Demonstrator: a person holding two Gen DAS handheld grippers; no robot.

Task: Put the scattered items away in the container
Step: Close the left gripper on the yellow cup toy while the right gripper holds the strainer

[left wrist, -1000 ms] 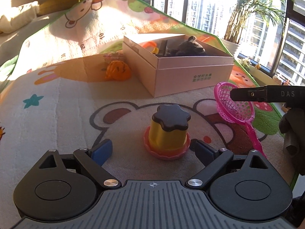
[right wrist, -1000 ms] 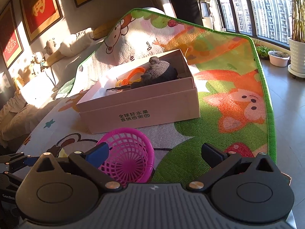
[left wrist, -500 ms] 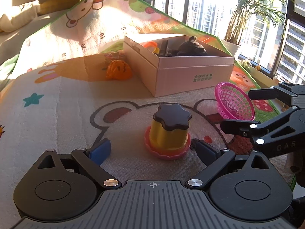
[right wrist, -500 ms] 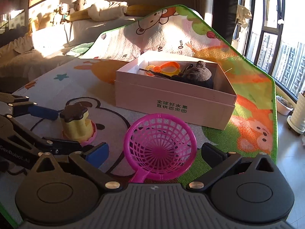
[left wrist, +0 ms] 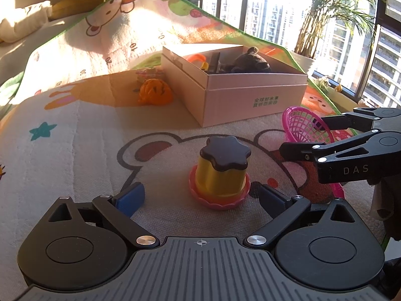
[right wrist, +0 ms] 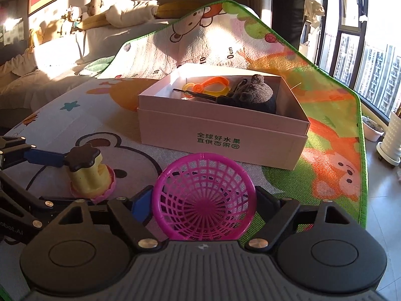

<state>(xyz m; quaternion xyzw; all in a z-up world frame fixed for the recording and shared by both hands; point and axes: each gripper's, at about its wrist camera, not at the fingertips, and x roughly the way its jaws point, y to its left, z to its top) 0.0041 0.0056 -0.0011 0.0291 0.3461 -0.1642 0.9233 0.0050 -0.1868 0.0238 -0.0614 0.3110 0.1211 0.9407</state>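
Note:
A yellow toy pudding with a dark star-shaped lid (left wrist: 221, 168) (right wrist: 86, 173) stands on a pink base on the play mat. My left gripper (left wrist: 200, 197) is open, with a finger on each side of it, not touching. A pink toy net (right wrist: 204, 197) (left wrist: 307, 128) lies on the mat to the right. My right gripper (right wrist: 203, 200) is open with its fingers on both sides of the net's hoop. The pink cardboard box (left wrist: 253, 97) (right wrist: 220, 135) behind holds a dark plush toy (right wrist: 255, 96) and orange plastic scissors (right wrist: 209, 86).
An orange toy pumpkin (left wrist: 155, 92) lies left of the box, with a small pink item (left wrist: 149, 71) behind it. The mat's green edge (right wrist: 361, 130) drops to the floor at the right, near potted plants (right wrist: 389, 138). A sofa with pillows (right wrist: 75, 37) stands behind.
My right gripper swung left and moved forward until the net's hoop sat between its fingers. My left gripper stayed put around the pudding toy.

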